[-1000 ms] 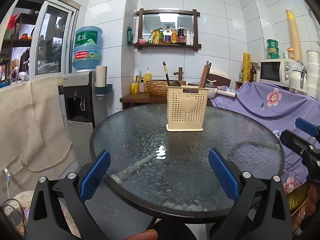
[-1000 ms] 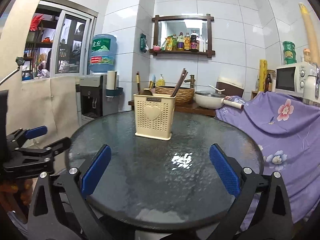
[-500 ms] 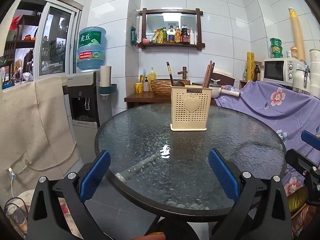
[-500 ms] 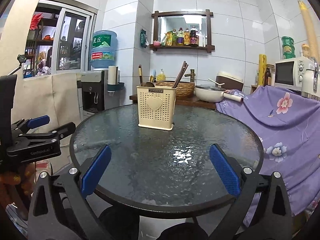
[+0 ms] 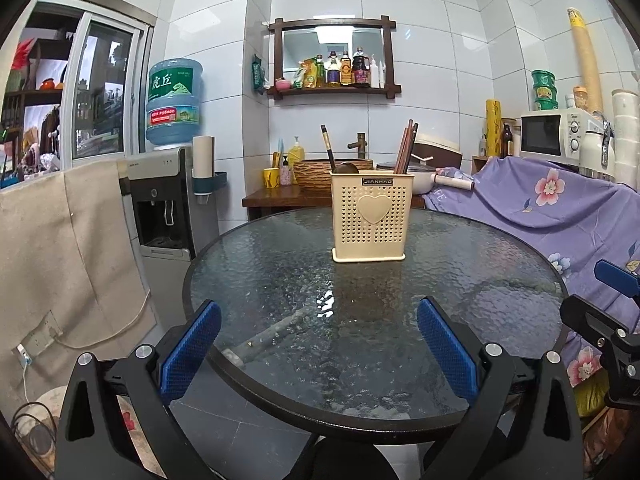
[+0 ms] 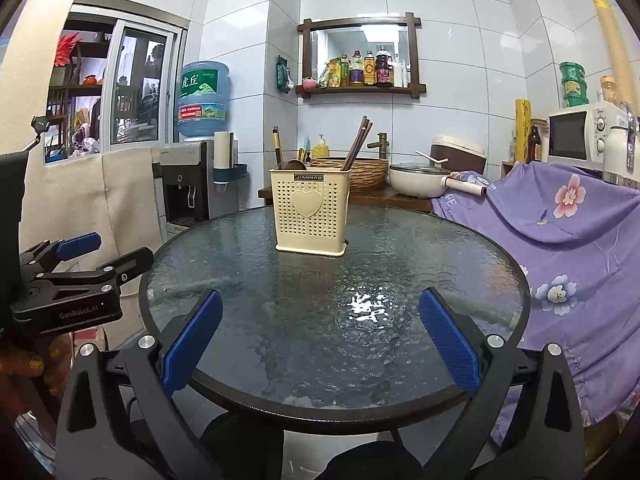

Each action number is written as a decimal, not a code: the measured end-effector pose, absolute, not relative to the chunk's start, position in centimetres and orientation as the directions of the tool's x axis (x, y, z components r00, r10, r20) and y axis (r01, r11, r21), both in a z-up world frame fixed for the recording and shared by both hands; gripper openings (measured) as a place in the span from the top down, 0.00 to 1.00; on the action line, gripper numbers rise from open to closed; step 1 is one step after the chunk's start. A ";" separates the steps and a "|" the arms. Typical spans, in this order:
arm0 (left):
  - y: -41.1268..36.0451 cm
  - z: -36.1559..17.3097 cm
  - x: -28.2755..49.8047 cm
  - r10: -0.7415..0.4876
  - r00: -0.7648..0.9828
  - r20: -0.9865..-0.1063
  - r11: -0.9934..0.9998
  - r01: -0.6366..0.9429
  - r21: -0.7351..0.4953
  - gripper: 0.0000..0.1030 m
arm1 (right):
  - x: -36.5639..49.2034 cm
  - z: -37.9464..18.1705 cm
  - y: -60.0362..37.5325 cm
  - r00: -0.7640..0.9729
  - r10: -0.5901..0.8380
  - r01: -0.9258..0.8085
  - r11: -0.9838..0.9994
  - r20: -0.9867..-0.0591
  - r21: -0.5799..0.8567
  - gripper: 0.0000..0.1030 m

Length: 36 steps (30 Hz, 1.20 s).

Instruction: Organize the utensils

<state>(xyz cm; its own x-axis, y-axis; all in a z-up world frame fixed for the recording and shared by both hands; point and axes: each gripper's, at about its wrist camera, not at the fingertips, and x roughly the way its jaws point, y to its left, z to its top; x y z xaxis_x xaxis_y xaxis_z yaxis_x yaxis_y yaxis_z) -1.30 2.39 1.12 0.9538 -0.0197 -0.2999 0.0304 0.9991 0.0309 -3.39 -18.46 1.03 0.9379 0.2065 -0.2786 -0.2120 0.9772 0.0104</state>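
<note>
Seemingly finished: both the left gripper [image 5: 318, 344] and right gripper [image 6: 320, 338] hang spread, empty (off the table's [image 5: 520, 280] near edge), utensils apparently standing in the holder [image 5: 372, 216].

Desk [image 5: 460, 280]: round, textured glass top in a dark rim, ceiling light reflected near centre. One item rests directly on it: cream perforated utensil holder [image 5: 372, 220], upright, on the far half, heart emblem on the near face. Chopsticks [image 5: 405, 148] and a dark-handled utensil [image 5: 328, 148] stand inside.
</note>
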 end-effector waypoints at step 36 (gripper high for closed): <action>2.0 1.3 -1.0 -0.032 0.947 -0.320 0.998 0.047 0.040 0.06 | -3.2 1.1 -18.1 0.930 0.220 -0.226 0.974 -0.295 0.014 0.06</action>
<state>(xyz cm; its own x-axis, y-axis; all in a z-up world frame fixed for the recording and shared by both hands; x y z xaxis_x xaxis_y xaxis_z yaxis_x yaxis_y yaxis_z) -1.04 1.99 1.26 0.9470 -0.0318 -0.3195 0.0471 0.9981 0.0404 -3.19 -18.09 1.14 0.9298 0.2197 -0.2954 -0.2257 0.9741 0.0142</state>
